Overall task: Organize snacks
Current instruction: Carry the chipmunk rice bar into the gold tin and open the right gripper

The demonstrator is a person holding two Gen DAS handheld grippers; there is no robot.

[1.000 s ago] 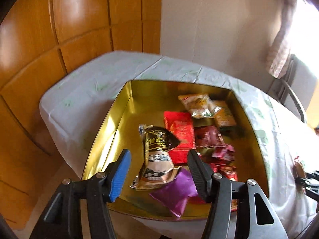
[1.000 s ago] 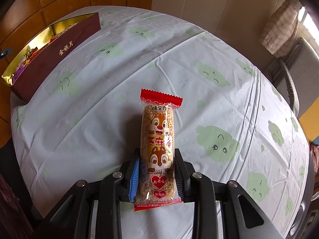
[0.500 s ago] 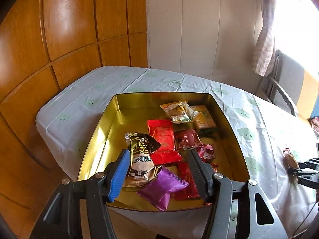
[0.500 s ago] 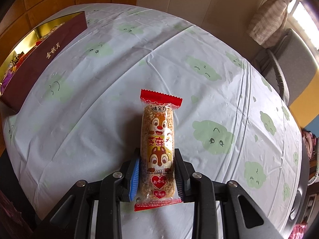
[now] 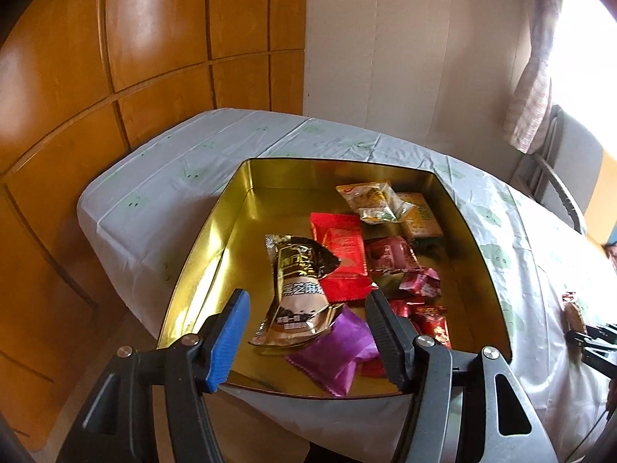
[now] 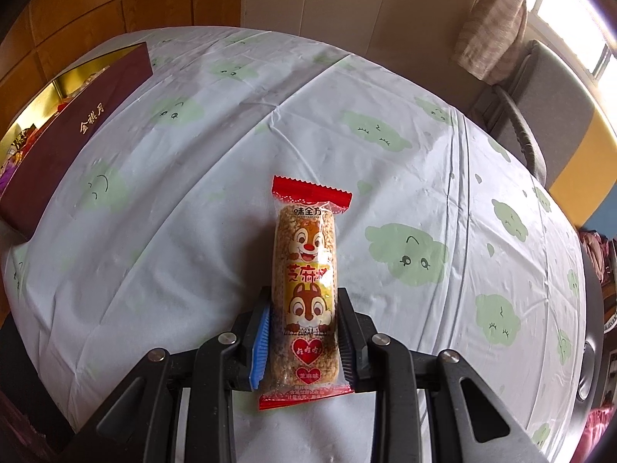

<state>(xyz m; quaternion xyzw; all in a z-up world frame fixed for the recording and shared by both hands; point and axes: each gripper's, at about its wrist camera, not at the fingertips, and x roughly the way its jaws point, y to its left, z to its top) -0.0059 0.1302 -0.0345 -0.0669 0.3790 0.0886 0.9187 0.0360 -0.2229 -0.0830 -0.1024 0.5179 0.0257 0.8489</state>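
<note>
Most of the snacks already lie in the gold tin (image 5: pixel 216 239) on the tabletop (image 6: pixel 231 123). One sesame bar (image 6: pixel 304 270) is outside it, clenched between the fingers of the right gripper (image 6: pixel 304 332) above the cloth. The left gripper (image 5: pixel 304 332) hangs over the tin, its fingers opening, nothing between them. I judge this bar is the last one to place

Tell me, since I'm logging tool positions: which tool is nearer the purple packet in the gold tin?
Left. The left tool hovers over the tin, its jaws opening, empty, the purple packet just beyond them. The right tool, across the table, grips a squirrel-print snack bar.
</note>
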